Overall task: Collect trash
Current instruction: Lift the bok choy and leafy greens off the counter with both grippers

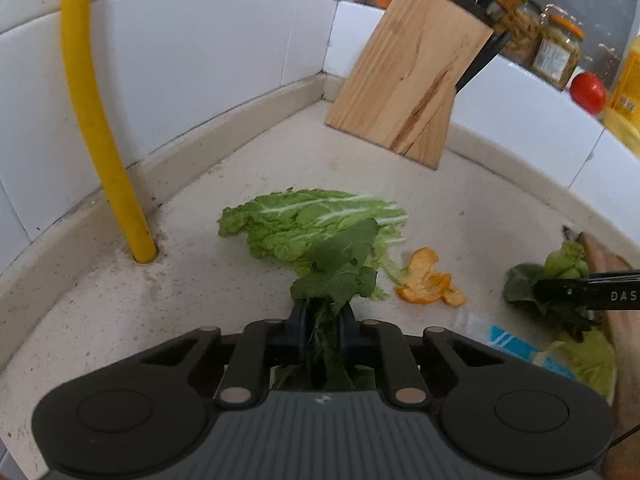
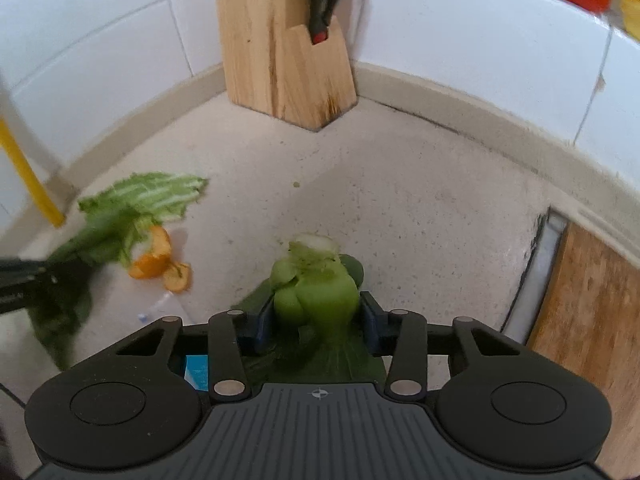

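Observation:
My left gripper (image 1: 324, 312) is shut on the stem of a dark green leaf (image 1: 344, 256), which hangs over a pale cabbage leaf (image 1: 304, 220) on the counter. Orange peel (image 1: 430, 280) lies just right of the cabbage leaf. My right gripper (image 2: 318, 318) is shut on a bok choy stump (image 2: 316, 292), its pads against both sides. The left wrist view has that gripper (image 1: 560, 292) at the right edge with the stump (image 1: 568, 260). In the right wrist view the left gripper (image 2: 40, 280) is at the left with its dark leaf (image 2: 60, 312), beside the cabbage leaf (image 2: 152, 196) and the peel (image 2: 160, 264).
A wooden knife block (image 1: 408, 76) stands in the tiled corner. A yellow hose (image 1: 100, 120) goes into the counter at the left. Jars and a tomato (image 1: 587, 90) sit on the ledge. A blue-white wrapper (image 1: 516, 344) lies near the peel. A wooden cutting board (image 2: 592, 320) is at the right.

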